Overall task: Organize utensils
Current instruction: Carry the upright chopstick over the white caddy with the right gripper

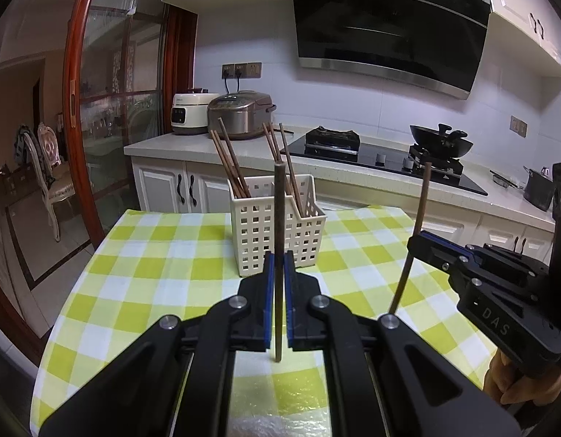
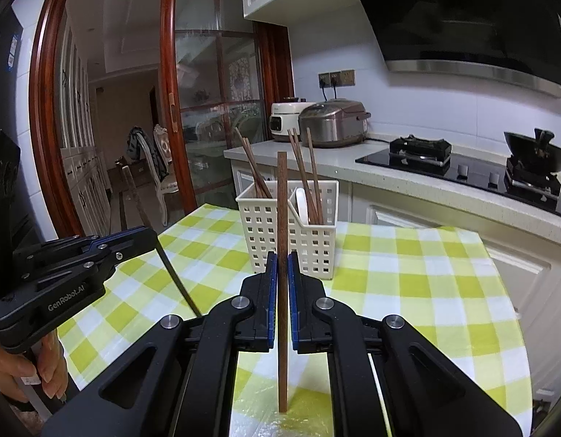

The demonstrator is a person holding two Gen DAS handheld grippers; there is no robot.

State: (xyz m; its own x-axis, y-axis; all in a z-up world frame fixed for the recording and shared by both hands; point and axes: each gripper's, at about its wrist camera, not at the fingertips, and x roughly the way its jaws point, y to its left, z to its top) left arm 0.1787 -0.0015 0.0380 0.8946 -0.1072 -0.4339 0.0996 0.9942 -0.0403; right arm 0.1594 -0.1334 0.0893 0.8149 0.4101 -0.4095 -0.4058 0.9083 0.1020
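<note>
Both tongs, left and right, clamp an upright chopstick each; the basket sits dead ahead, left one looks closer.

Both wrist cameras ride close behind their own gripper, looking forward and slightly down across the checked counter toward the white basket. The left view catches the right gripper at its right edge; the right view shows the left gripper at its left.
</note>
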